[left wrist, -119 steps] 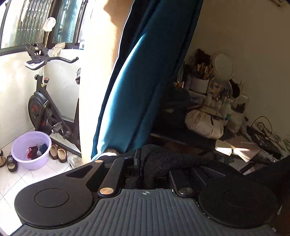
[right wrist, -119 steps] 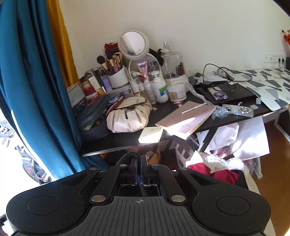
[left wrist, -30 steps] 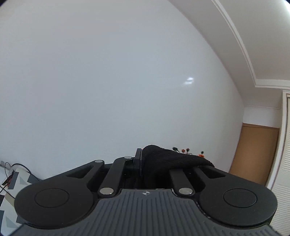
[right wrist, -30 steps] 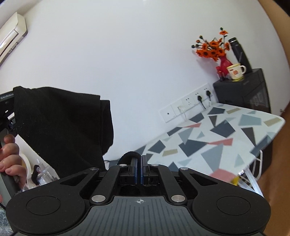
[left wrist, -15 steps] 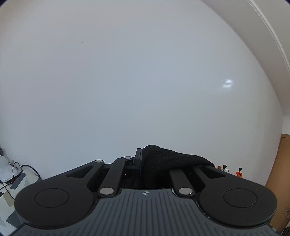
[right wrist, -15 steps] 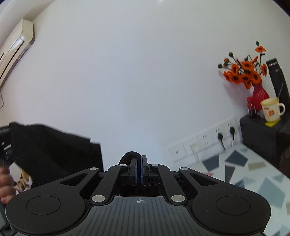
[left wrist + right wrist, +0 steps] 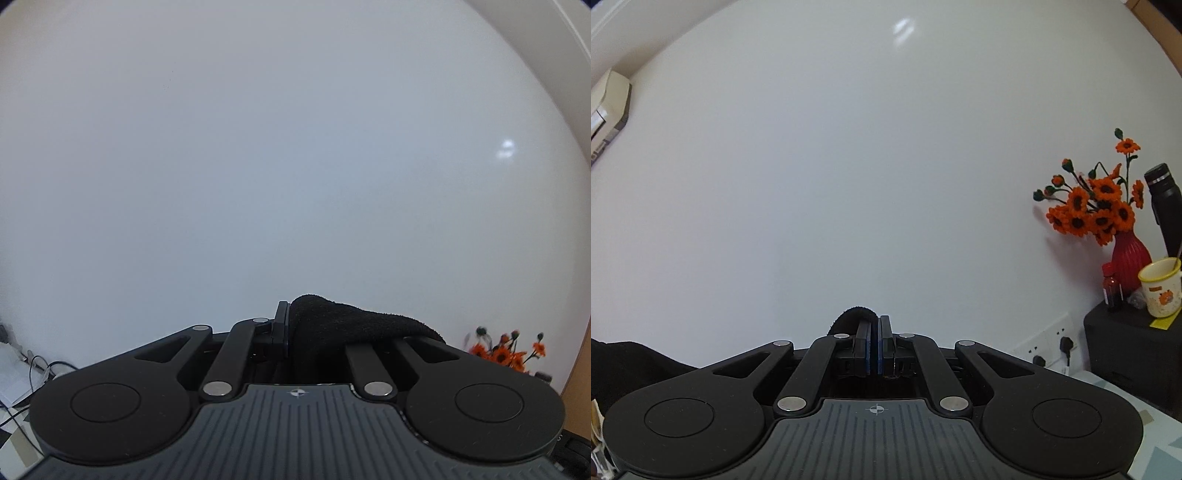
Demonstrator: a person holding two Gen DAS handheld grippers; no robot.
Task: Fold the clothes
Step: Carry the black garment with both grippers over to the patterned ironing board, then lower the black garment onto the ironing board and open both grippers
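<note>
Left gripper: the left gripper point(image 7: 287, 325) points at a plain white wall point(image 7: 258, 166). Its jaws are clamped on a black cloth point(image 7: 343, 326).
Black cloth: it is soft and fuzzy. It sticks up between the jaws, then drapes over the right side of the left gripper. It is up in the air, not lying on anything.
Right gripper: the right gripper point(image 7: 874, 341) also faces the white wall. Its jaws are pressed together, and a small black loop of cloth point(image 7: 851, 318) pokes up just behind its left finger. More dark cloth shows at the far left edge of this view.
Flowers: orange flowers point(image 7: 1091, 206) stand in a red vase point(image 7: 1128, 258) on the right. In the left view they look small and blurry.
Cup: a cream cup point(image 7: 1161, 288) sits beside the vase on a black box point(image 7: 1134, 350).
Bottle: a tall black bottle point(image 7: 1165, 199) stands behind the cup.
Wall sockets: white sockets point(image 7: 1045, 345) with black plugs sit low on the wall.
</note>
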